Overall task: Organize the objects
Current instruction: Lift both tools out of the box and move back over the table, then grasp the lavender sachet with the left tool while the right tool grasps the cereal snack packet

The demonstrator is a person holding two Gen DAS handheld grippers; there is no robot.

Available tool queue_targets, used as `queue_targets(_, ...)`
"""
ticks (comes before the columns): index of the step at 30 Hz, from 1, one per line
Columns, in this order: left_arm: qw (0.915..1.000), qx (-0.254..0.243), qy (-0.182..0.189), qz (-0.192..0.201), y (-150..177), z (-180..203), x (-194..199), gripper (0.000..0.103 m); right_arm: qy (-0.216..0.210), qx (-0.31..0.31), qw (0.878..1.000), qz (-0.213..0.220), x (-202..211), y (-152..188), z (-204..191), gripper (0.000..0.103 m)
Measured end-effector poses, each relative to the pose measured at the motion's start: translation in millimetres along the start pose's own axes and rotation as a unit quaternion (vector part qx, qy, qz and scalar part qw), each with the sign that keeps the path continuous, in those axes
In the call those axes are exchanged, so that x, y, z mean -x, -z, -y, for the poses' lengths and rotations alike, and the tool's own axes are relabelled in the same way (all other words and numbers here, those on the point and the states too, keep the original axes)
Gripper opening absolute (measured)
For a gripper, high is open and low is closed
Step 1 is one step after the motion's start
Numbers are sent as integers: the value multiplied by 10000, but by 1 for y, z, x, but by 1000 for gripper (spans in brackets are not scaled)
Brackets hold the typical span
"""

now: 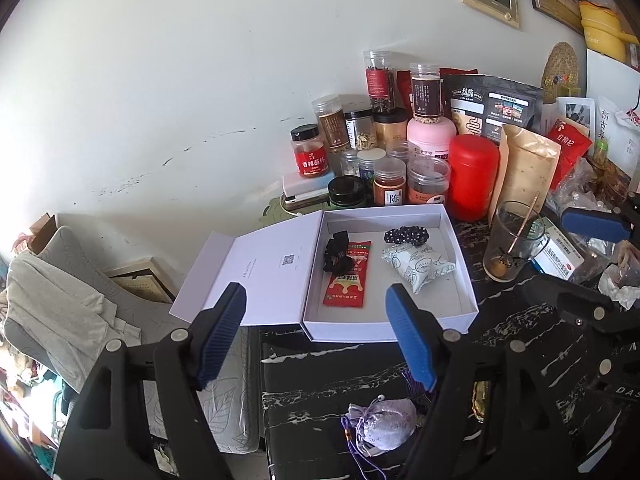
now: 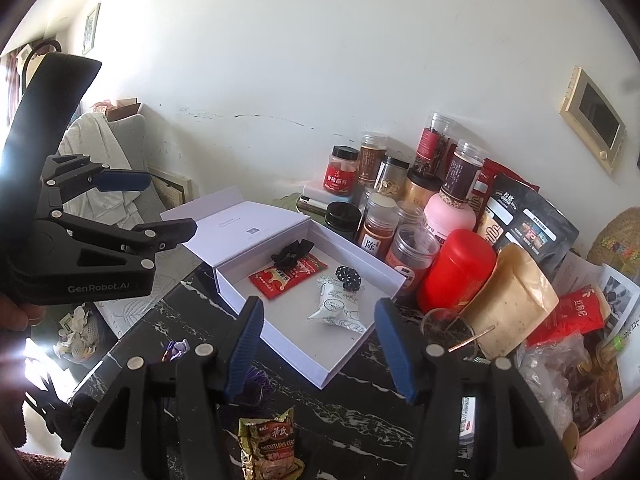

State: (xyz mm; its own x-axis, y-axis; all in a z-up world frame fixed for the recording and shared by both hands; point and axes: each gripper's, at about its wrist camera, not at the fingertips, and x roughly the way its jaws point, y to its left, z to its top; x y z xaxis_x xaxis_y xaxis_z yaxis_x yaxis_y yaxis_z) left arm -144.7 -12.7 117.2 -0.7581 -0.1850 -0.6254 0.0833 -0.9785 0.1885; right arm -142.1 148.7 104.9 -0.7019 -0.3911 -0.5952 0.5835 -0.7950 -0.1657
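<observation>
An open white box (image 1: 470, 312) (image 2: 288, 350) lies on the black marble table (image 1: 340, 376) (image 2: 360, 412). In it lie a red packet (image 1: 347, 278) (image 2: 286, 276), a black scrunchie (image 1: 336, 254) (image 2: 292, 251), a dotted scrunchie (image 1: 406, 236) (image 2: 347, 277) and a white patterned pouch (image 1: 418, 266) (image 2: 336, 308). My left gripper (image 1: 316, 336) is open and empty, hovering before the box. A lilac drawstring sachet (image 1: 382, 422) lies below it. My right gripper (image 2: 318, 338) is open and empty. A green-gold snack packet (image 2: 270, 446) lies below it.
Several jars, a red canister (image 1: 472, 178) (image 2: 456, 272) and bags crowd the back of the table against the wall. A glass with a stick (image 1: 512, 240) (image 2: 452, 332) stands right of the box. A medicine box (image 1: 558, 254) lies beyond it. A chair with grey cloth (image 1: 60, 300) stands left.
</observation>
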Motion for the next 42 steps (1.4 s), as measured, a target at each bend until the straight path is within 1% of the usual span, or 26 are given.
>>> queue_targets(4, 10000, -41, 0, -29, 11, 4, 10, 73, -5, -28, 10000, 2, 8, 9, -4, 59)
queue_targets(8, 9999, -107, 86, -52, 24, 9, 16, 73, -58, -80, 9999, -36, 12, 21, -7, 59)
queue_targets(19, 9993, -107, 316, -178, 55, 22, 18, 73, -194, -102, 9996, -168, 16, 49, -19, 59)
queue_targets(24, 9987, -130, 408, -266, 71, 23, 13, 73, -237, -101, 9994, -226, 16, 61, -27, 59)
queue_targets(29, 9977, -200, 464, -448, 89, 28, 4, 73, -322, -74, 9989, -334, 15, 74, -34, 59)
queue_targets(36, 9956, -197, 682, -604, 111, 36, -5, 73, -413, -70, 9982, -424, 13, 91, -42, 59)
queue_targets(42, 9933, -121, 836, -794, 130, 37, -18, 73, -589, -64, 9963, -620, -2, 109, -49, 59)
